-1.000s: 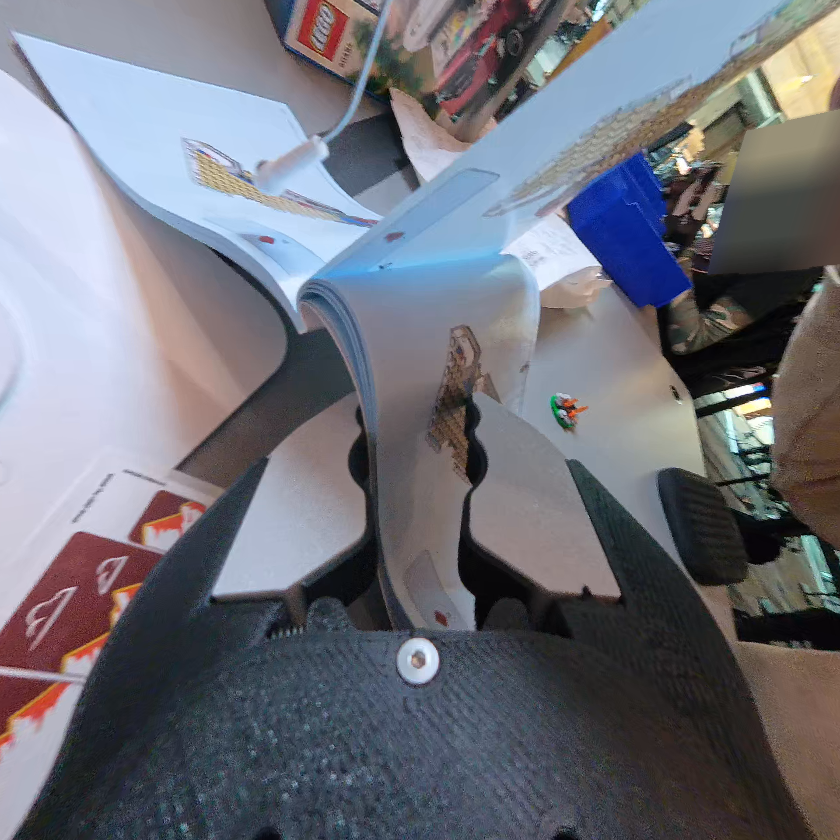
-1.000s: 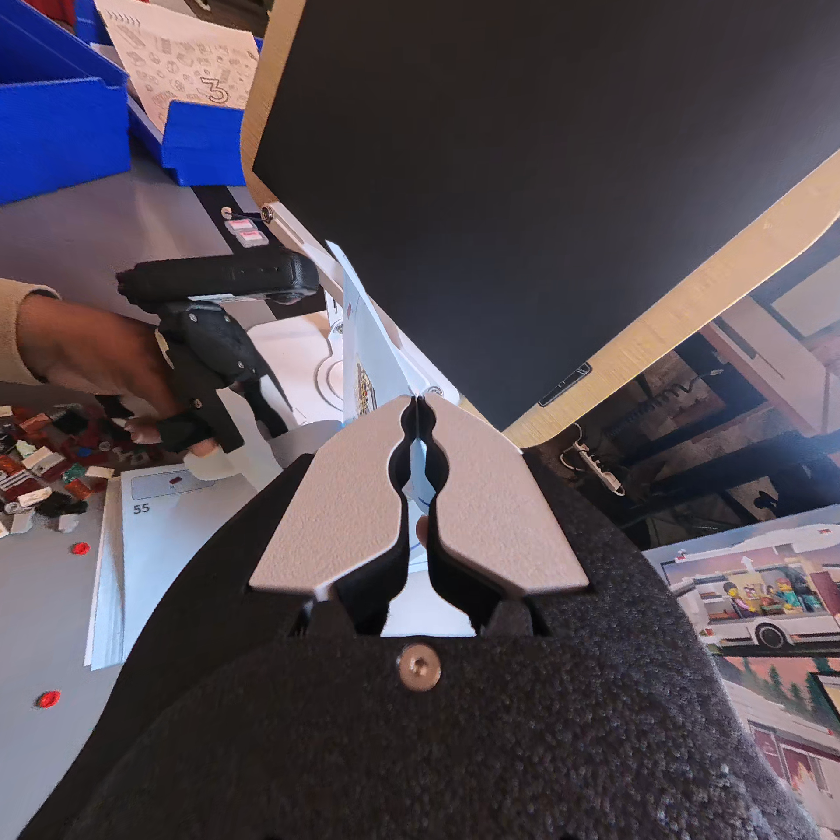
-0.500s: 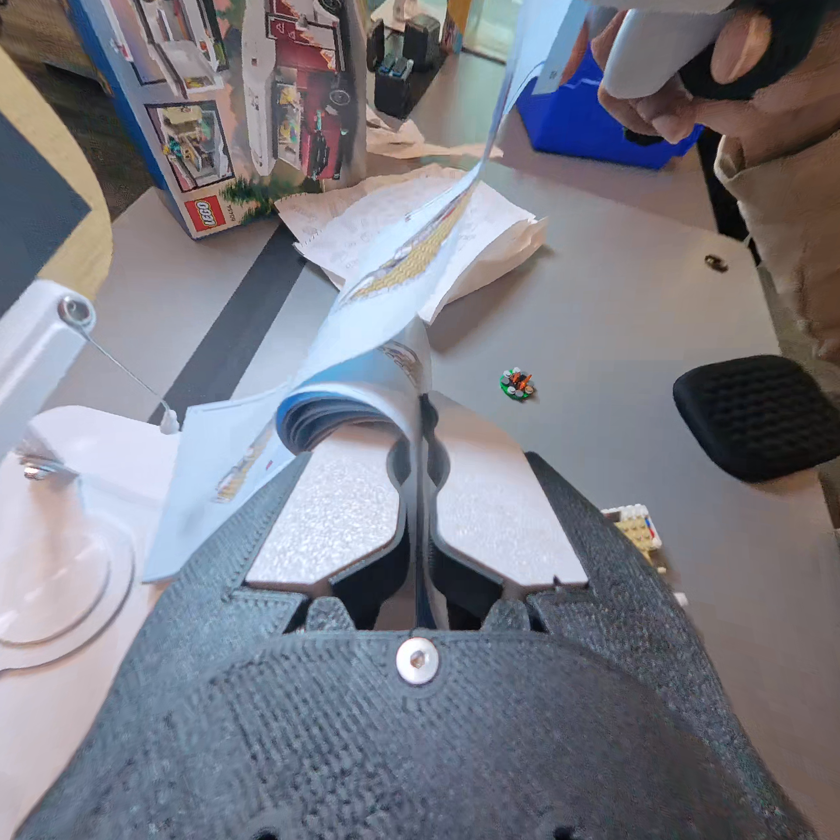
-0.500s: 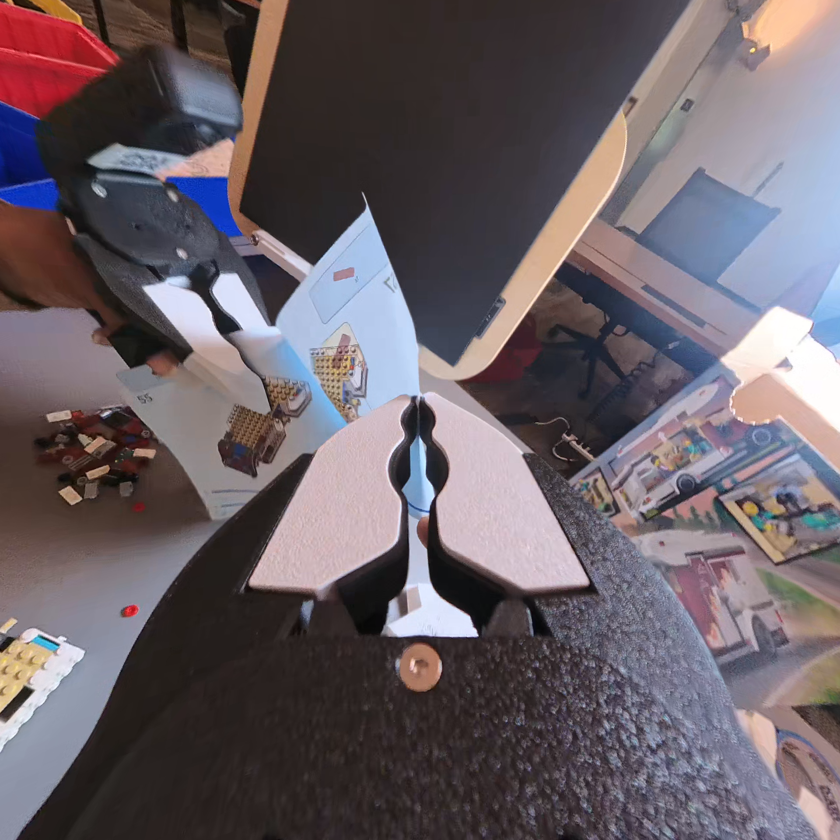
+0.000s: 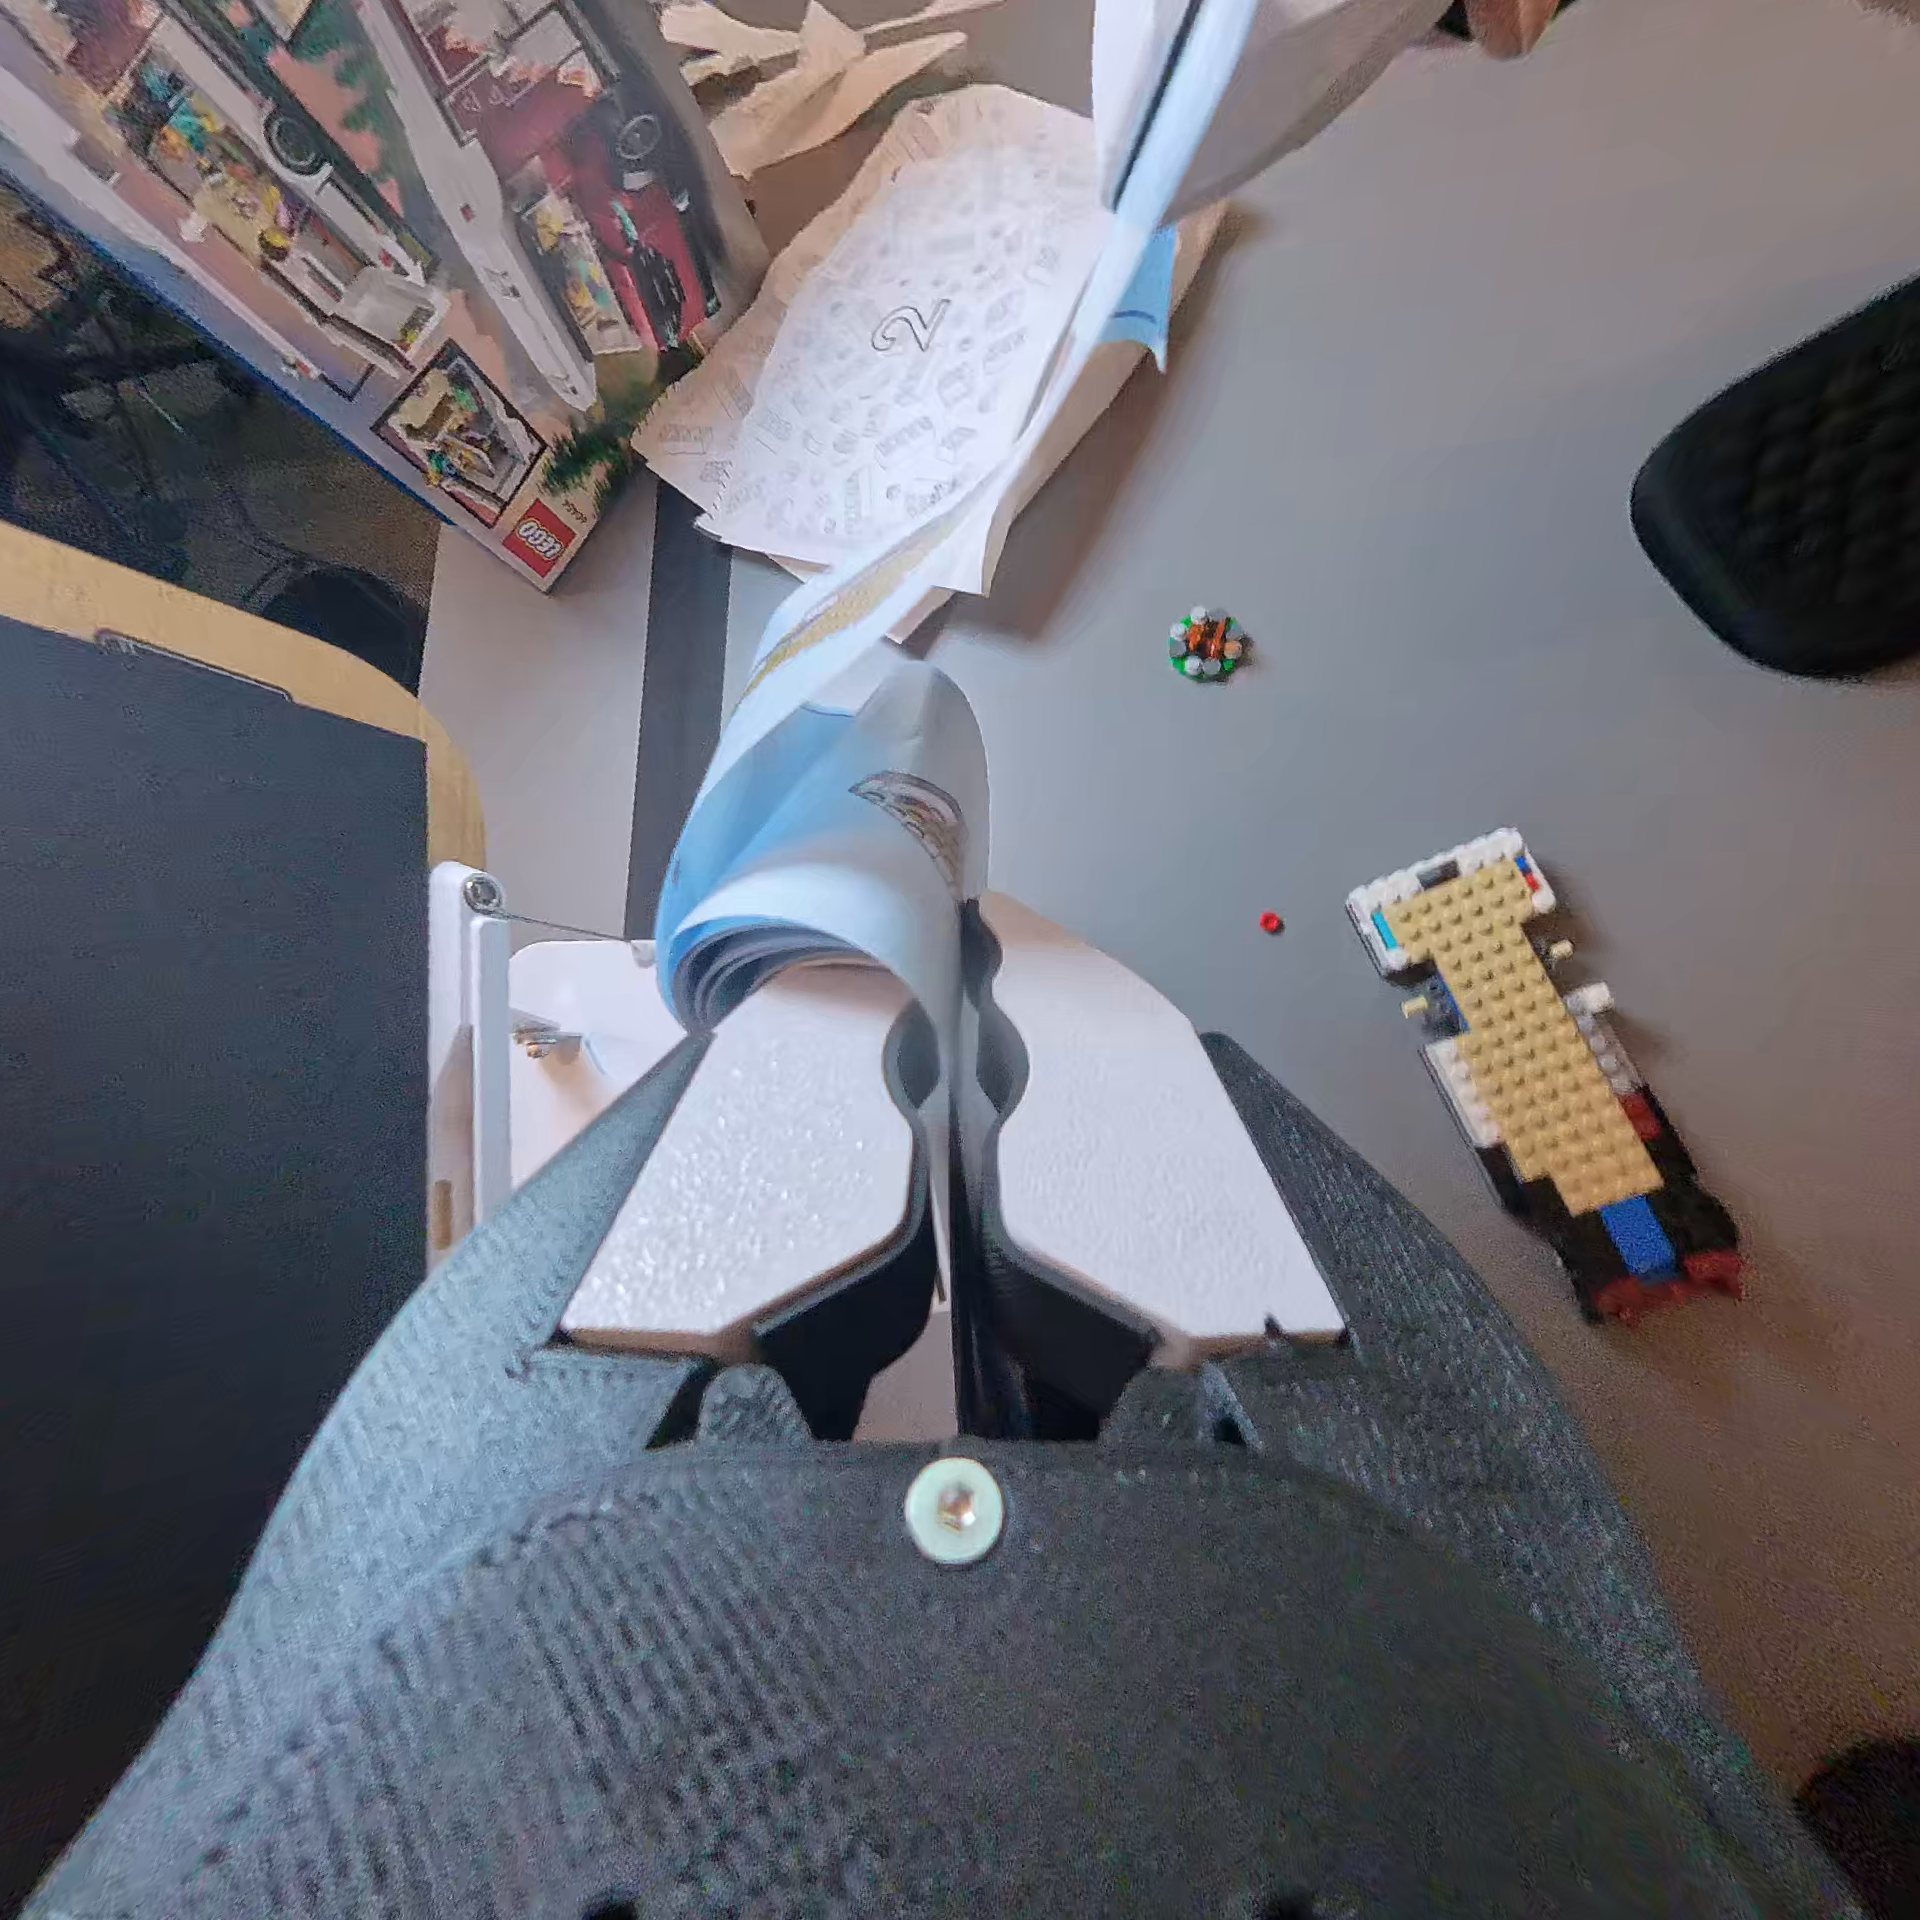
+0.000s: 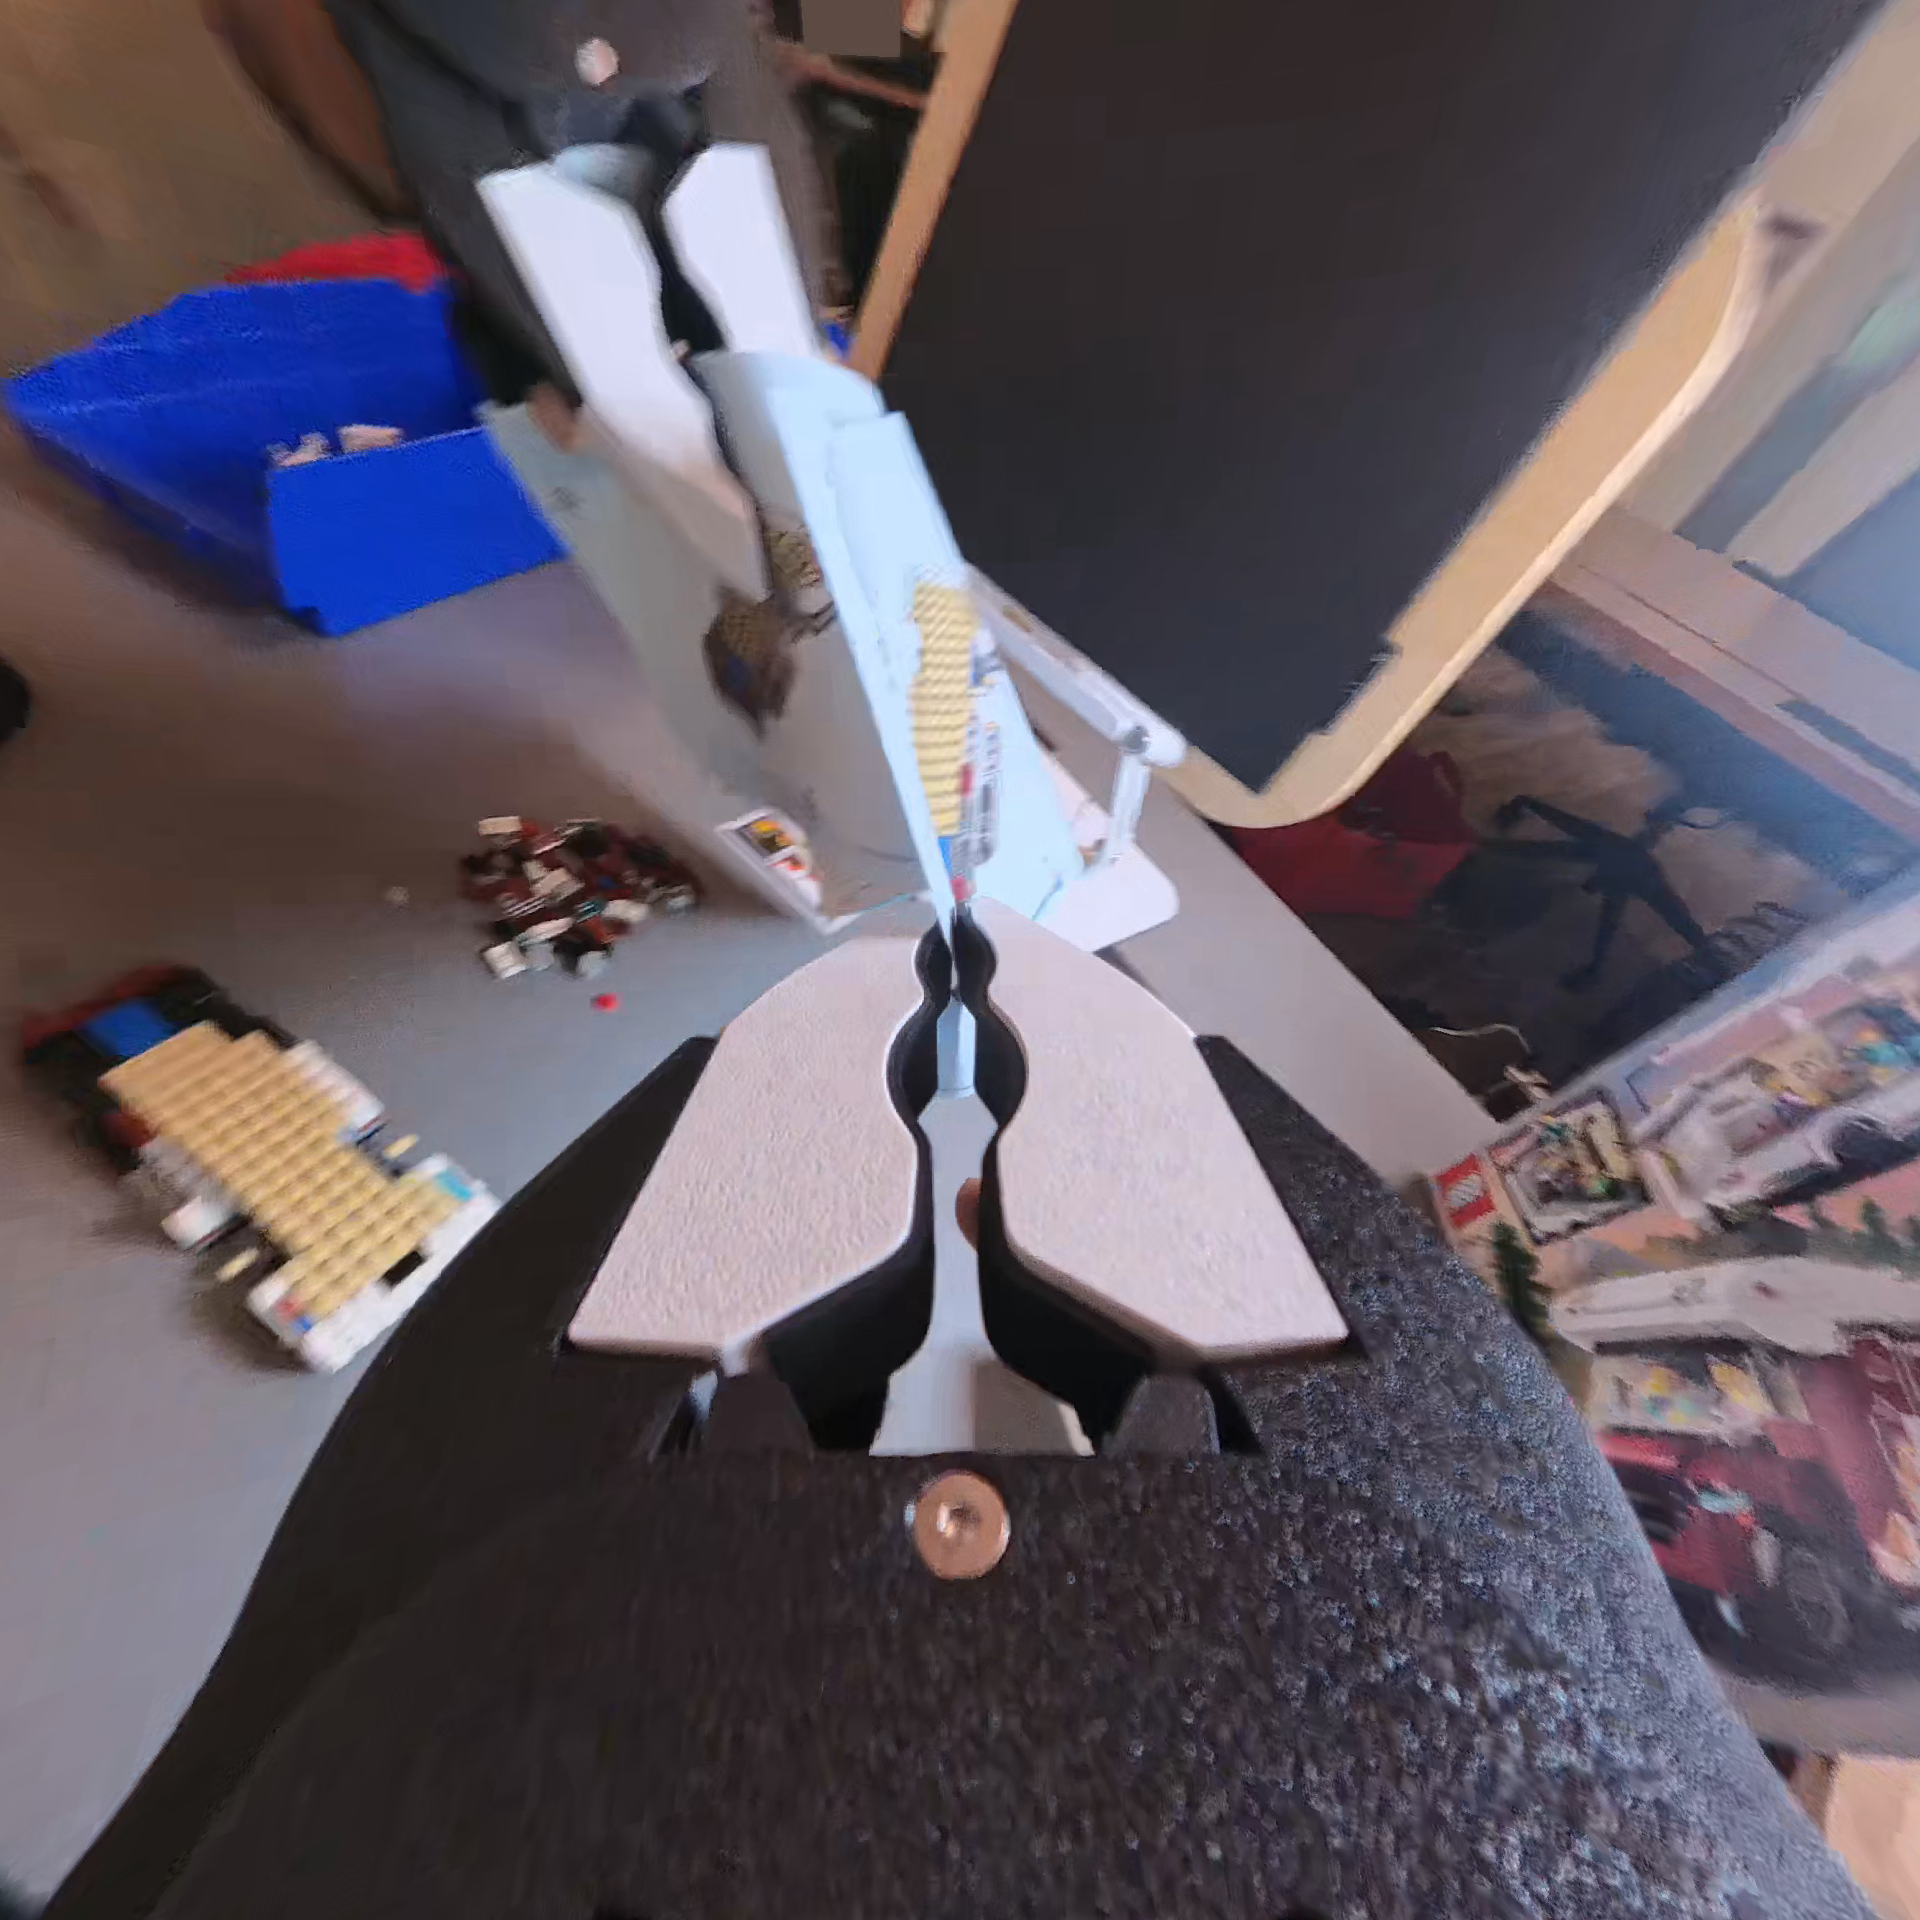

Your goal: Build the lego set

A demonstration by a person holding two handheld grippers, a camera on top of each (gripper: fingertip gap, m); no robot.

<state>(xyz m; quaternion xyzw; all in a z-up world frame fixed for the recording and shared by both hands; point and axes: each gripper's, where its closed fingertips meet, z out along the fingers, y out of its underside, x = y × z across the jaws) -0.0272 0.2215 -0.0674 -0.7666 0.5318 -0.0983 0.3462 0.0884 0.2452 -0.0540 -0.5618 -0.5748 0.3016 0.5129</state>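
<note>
My left gripper [image 5: 961, 925] is shut on the pale blue instruction booklet [image 5: 831, 831], pinching pages that curl over to the left of its fingers. My right gripper [image 6: 954, 925] is shut on another edge of the same booklet [image 6: 935, 665], which rises edge-on from its fingertips. The booklet hangs between both grippers above the grey table [image 5: 1455, 520]. In the right wrist view the left gripper [image 6: 675, 270] shows at the far end of the booklet. The right gripper's white fingers [image 5: 1226, 104] show at the top of the left wrist view.
A brick model with a tan studded plate [image 5: 1527, 1070] [image 6: 270, 1143] lies on the table. A pile of loose bricks [image 6: 571, 894], a small green round piece [image 5: 1205, 644], a red stud [image 5: 1270, 922], a toy box [image 5: 395, 260], paper bags [image 5: 894, 353], blue bins [image 6: 260, 416] and a white stand [image 5: 488, 1039] surround it. About 12 cm separates my left fingertips from my right. The small green round piece [image 5: 1205, 644] is about 25 cm from both grippers' fingertips.
My left gripper closed on the booklet pages a second ago. Both grippers then lifted the booklet off the stand and swung it over the table. The right gripper stayed shut on its page.
</note>
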